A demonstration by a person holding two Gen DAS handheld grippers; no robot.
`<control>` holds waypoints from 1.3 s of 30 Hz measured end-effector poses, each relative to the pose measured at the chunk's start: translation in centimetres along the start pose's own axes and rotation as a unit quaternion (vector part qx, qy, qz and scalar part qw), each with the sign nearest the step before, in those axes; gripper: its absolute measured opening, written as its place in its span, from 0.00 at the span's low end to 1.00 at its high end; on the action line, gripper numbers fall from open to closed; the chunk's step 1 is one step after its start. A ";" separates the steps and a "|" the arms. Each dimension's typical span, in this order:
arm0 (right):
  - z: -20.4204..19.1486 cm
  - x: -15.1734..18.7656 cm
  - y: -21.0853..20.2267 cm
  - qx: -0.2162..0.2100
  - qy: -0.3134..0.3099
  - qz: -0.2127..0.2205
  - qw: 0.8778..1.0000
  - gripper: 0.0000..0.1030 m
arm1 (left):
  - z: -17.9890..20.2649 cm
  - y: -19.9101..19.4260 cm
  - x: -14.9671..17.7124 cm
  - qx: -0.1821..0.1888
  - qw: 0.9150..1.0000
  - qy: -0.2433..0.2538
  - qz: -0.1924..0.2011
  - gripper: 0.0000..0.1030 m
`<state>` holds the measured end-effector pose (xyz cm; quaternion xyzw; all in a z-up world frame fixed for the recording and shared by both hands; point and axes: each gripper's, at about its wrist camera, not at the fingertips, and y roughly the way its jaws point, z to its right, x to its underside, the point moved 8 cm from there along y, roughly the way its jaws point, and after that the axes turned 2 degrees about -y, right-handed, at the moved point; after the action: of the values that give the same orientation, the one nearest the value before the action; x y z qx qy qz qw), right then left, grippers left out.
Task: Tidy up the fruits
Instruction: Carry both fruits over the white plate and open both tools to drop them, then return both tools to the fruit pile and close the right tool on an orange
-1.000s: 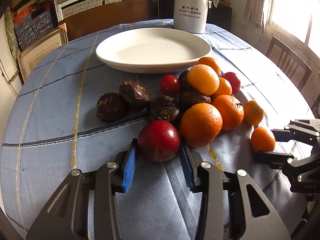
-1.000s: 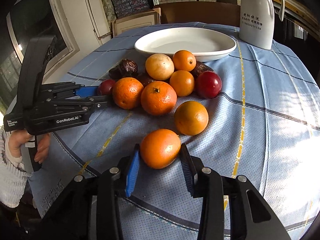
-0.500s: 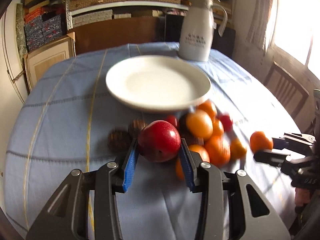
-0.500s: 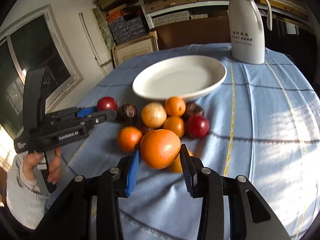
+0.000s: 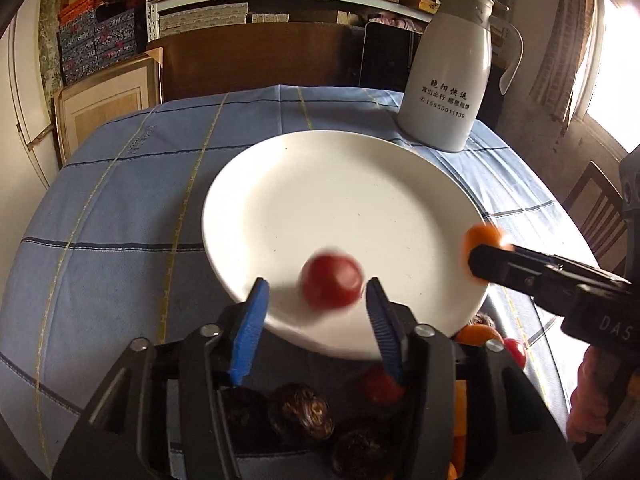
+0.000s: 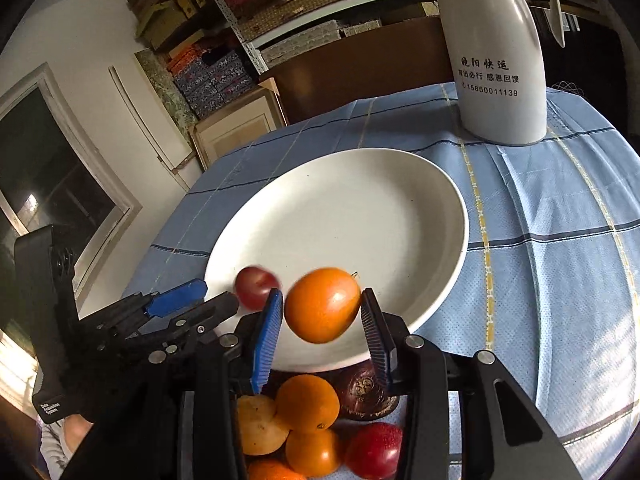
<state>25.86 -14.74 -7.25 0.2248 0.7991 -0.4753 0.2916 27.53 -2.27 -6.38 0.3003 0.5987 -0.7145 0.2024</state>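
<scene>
My left gripper [image 5: 316, 286] hangs over the near rim of the white plate [image 5: 340, 200], and its jaws are opening. A red fruit [image 5: 331, 286] shows blurred between the blue pads, clear of the left pad, over the plate. In the right wrist view the same red fruit [image 6: 256, 292] lies beyond the left gripper [image 6: 220, 296]. My right gripper [image 6: 320, 316] is shut on an orange [image 6: 322, 304] above the plate [image 6: 352, 220]; its jaws are just starting to open. From the left wrist view, the right gripper [image 5: 476, 258] reaches in with the orange [image 5: 482, 236].
A white jug [image 5: 448, 80] stands behind the plate on the blue checked cloth. The fruit pile lies under the grippers: dark wrinkled fruits [image 5: 304, 408], oranges [image 6: 306, 400], a red fruit [image 6: 374, 450]. A chair [image 5: 596, 208] stands at the right, shelves and boxes beyond.
Both grippers rose from the fruit pile and moved forward over the plate's near rim. The left jaws spread and the red fruit came loose. The right still carries the orange.
</scene>
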 end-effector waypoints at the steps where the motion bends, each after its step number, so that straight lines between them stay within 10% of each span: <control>1: 0.1 0.1 0.1 0.001 0.000 -0.001 1.000 0.40 | 0.0 0.1 0.0 0.004 1.000 -0.002 0.000 0.52; 9: 1.3 0.4 -1.5 -0.005 0.015 0.025 1.000 0.45 | -2.3 -0.7 0.8 -0.009 1.000 -0.019 0.013 0.70; 13: 3.3 1.2 -2.9 0.020 0.042 0.051 0.998 0.67 | -5.6 -2.7 1.5 -0.023 0.996 -0.073 0.043 0.90; 22: 4.2 5.0 -6.8 0.035 0.075 0.098 0.992 0.80 | -9.8 -6.2 7.2 -0.034 0.986 -0.155 0.047 0.93; 32: 2.8 6.4 -7.4 0.029 0.051 0.102 0.993 0.86 | -6.4 -6.7 9.1 -0.077 0.993 -0.072 0.046 0.95; 39: -2.3 7.1 -6.6 0.026 -0.074 0.094 0.993 0.74 | -5.8 -6.6 9.0 -0.090 0.994 -0.051 0.041 0.95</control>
<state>15.88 -15.02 -7.09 0.2704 0.7383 -0.4816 0.3871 17.70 5.34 -8.23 0.2683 0.6370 -0.6628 0.2879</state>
